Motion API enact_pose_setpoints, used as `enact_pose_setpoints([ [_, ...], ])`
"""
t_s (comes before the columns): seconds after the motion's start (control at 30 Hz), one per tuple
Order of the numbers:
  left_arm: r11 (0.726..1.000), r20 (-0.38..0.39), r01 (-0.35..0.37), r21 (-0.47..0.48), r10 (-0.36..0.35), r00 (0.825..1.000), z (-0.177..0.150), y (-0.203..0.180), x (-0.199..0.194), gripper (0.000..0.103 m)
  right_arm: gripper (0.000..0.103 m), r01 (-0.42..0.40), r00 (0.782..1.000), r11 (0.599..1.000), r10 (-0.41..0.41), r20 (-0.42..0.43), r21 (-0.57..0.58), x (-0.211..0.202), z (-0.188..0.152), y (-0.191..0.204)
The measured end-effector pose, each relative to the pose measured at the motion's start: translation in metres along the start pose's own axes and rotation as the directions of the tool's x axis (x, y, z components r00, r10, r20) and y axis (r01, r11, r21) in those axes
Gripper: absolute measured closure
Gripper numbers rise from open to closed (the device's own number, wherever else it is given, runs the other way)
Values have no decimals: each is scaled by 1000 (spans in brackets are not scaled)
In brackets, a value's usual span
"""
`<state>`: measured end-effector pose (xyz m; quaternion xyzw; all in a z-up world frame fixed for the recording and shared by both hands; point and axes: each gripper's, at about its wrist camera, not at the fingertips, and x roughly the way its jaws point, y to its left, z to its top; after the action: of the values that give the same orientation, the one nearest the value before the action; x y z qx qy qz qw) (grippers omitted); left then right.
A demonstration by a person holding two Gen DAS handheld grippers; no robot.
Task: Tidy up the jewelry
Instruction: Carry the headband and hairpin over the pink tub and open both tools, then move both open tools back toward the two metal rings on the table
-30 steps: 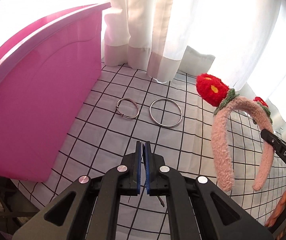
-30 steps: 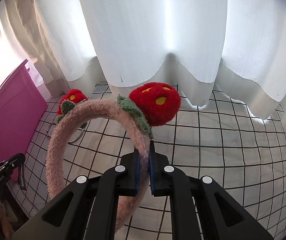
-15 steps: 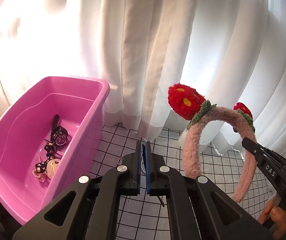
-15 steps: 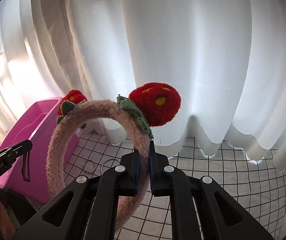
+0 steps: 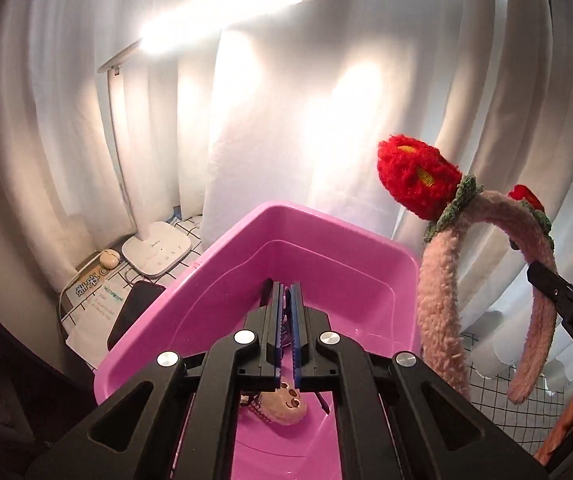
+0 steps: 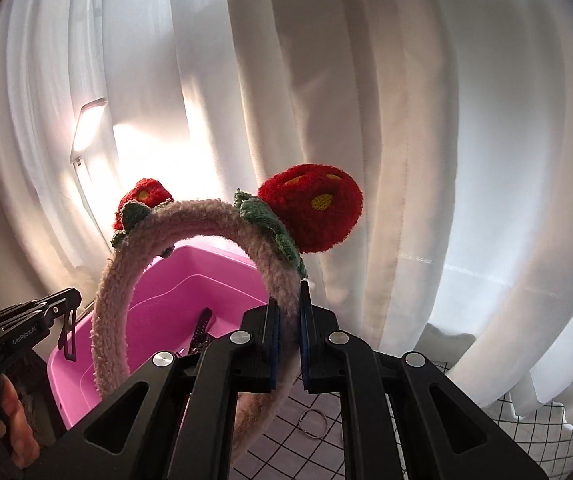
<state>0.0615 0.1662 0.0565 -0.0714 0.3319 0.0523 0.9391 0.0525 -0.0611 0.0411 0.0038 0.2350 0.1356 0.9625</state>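
Note:
My right gripper (image 6: 287, 308) is shut on a fluffy pink headband (image 6: 114, 288) with two red pompoms, held upright in the air beside the pink tub (image 6: 190, 276). In the left wrist view the headband (image 5: 438, 312) hangs to the right of the tub (image 5: 326, 236). My left gripper (image 5: 285, 300) is shut over the tub, holding a thin dark hair clip (image 6: 69, 336) that hangs from its tips in the right wrist view. A small bear-face trinket (image 5: 286, 400) and a dark strap (image 6: 200, 332) lie in the tub.
A white desk lamp (image 5: 158, 248) stands behind the tub, with a phone (image 5: 134, 312) and papers (image 5: 94, 292) to the left. A metal ring (image 6: 313, 422) lies on the checked cloth (image 6: 278, 440). White curtains (image 6: 366, 120) hang close behind.
Both grippers have risen and swung left toward the tub. The left gripper is now over the tub's inside, and the headband has come up beside the tub's right rim.

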Motion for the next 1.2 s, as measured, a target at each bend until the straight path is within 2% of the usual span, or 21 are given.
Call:
enact_pose_setpoints([
  [0.1,999,-49,-34,-28,32,998,-6,25,18,99,95,-23,998,999,20,-61,-47,37,-1,30],
  [0.3,997,-151,-51,-54,42,988,-19,51,56,99,95,-32,985,993,12,-170,-115,94,-8,74],
  [0.63,995,-270,-87,-40,72,960,-29,57,91,97,90,-14,958,982,-41,-283,-188,142,-16,101],
  [0.67,995,-279,-97,-39,82,957,-30,58,93,89,84,-10,955,982,-47,-292,-190,144,-17,101],
  [0.7,993,-288,-110,-39,94,953,-31,59,95,67,72,-1,953,981,-59,-299,-196,146,-18,103],
  [0.73,991,-300,-125,-42,107,948,-31,61,96,48,64,5,950,980,-67,-306,-201,150,-18,103],
  [0.77,990,-299,-131,-57,108,948,-30,63,94,20,56,13,950,979,-76,-303,-203,150,-19,103],
  [0.8,992,-274,-105,-74,81,958,-28,65,90,19,53,22,952,978,-84,-295,-205,149,-19,103],
  [0.83,992,-264,-107,-70,85,961,-28,65,88,19,51,26,954,979,-84,-289,-202,147,-19,101],
  [0.97,990,-275,-139,-18,128,953,-29,58,89,18,42,33,962,983,-80,-259,-180,137,-12,92],
  [1.2,989,-257,-143,-35,129,958,-27,60,80,15,41,38,974,988,-71,-213,-152,113,1,79],
])
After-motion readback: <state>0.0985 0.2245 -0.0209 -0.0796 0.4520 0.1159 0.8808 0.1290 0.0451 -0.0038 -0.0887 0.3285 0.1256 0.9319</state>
